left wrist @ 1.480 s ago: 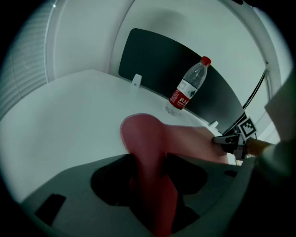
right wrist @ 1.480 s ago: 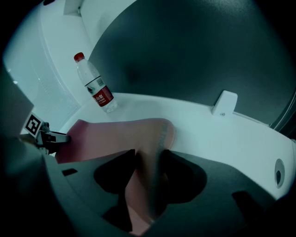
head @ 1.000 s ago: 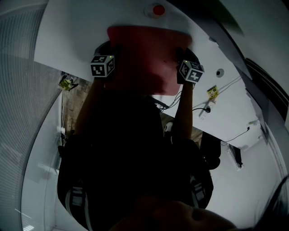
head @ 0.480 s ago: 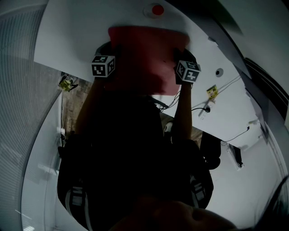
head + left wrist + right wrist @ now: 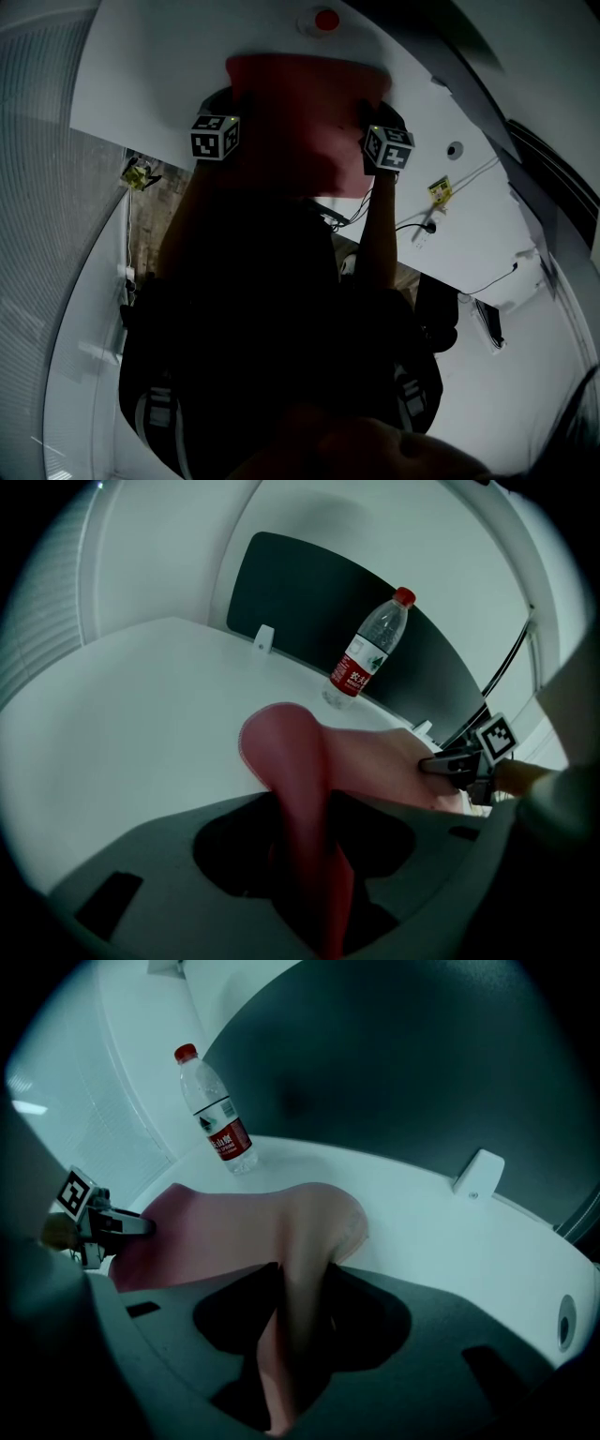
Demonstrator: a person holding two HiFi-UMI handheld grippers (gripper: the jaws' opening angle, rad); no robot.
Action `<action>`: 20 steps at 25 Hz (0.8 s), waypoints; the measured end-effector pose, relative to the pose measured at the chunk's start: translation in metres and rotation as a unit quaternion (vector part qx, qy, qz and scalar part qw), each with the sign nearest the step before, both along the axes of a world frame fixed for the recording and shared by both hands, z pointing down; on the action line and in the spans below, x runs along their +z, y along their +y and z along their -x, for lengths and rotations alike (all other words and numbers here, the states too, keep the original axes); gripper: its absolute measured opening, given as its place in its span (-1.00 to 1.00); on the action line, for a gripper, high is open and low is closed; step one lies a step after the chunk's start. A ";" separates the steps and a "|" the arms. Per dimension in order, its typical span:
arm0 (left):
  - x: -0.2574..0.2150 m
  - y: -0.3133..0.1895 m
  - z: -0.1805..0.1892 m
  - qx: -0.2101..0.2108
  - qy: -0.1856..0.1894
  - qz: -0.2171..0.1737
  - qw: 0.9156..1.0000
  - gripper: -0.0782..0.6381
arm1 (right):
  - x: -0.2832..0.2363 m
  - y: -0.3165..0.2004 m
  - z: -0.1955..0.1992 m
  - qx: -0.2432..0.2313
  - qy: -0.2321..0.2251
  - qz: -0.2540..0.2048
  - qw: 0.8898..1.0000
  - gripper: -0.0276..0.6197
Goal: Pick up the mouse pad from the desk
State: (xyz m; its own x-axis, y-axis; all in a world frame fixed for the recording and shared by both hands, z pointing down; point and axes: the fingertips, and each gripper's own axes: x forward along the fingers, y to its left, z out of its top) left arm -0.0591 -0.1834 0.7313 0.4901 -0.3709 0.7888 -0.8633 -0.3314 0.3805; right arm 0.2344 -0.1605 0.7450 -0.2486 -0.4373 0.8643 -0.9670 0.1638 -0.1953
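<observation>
The pink mouse pad (image 5: 300, 108) hangs between my two grippers over the white desk (image 5: 141, 75). My left gripper (image 5: 228, 105) grips the pad's left edge, and in the left gripper view the pad (image 5: 291, 761) runs folded down between the left gripper's (image 5: 305, 855) jaws. My right gripper (image 5: 380, 120) holds the opposite edge, where the pad (image 5: 309, 1232) bends into the right gripper's (image 5: 295, 1335) jaws. Both sets of jaws have just been closing, and they now press on the pad. Each gripper shows in the other's view: the right gripper (image 5: 450, 763) and the left gripper (image 5: 117, 1224).
A clear water bottle (image 5: 368, 651) with a red cap stands on the desk beyond the pad, also in view as the bottle (image 5: 218, 1115) and, from above, the cap (image 5: 327, 21). A dark partition panel (image 5: 300, 592) backs the desk. Cables and a yellow tag (image 5: 442, 191) lie to the right.
The right gripper's marker cube has shifted slightly inward, toward the left. The pad and the left gripper look unchanged.
</observation>
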 end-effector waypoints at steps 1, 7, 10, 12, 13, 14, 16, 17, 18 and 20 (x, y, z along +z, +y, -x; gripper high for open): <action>0.000 0.000 0.001 0.000 0.001 -0.001 1.000 -0.28 | 0.000 0.000 0.000 0.000 0.000 0.001 1.000 -0.44; -0.002 0.000 0.000 0.001 0.000 -0.009 1.000 -0.34 | 0.000 0.000 0.000 -0.001 0.001 -0.001 1.000 -0.45; -0.002 0.001 -0.001 0.003 -0.002 -0.012 1.000 -0.36 | 0.001 0.000 0.001 -0.002 -0.001 0.000 1.000 -0.45; -0.002 0.001 -0.001 0.003 -0.001 -0.013 1.000 -0.37 | 0.001 0.001 0.001 -0.002 -0.001 0.000 1.000 -0.46; -0.002 0.001 -0.001 0.004 0.000 -0.013 1.000 -0.37 | 0.001 0.001 0.001 -0.003 -0.001 0.000 1.000 -0.47; -0.002 0.001 -0.002 0.004 0.001 -0.014 1.000 -0.37 | 0.001 0.001 0.001 -0.003 -0.001 0.000 1.000 -0.47; -0.002 0.000 -0.003 0.005 0.001 -0.015 1.000 -0.40 | 0.001 0.000 0.002 -0.002 -0.001 0.000 1.000 -0.49; -0.003 0.000 -0.003 0.006 0.000 -0.015 1.000 -0.41 | 0.001 0.000 0.002 -0.002 -0.002 0.000 1.000 -0.49; -0.003 0.000 -0.003 0.006 0.000 -0.016 1.000 -0.42 | 0.000 0.000 0.002 -0.001 -0.002 0.000 1.000 -0.50; -0.004 0.000 -0.004 0.006 0.000 -0.016 1.000 -0.44 | -0.001 0.000 0.003 -0.001 -0.001 -0.002 1.000 -0.51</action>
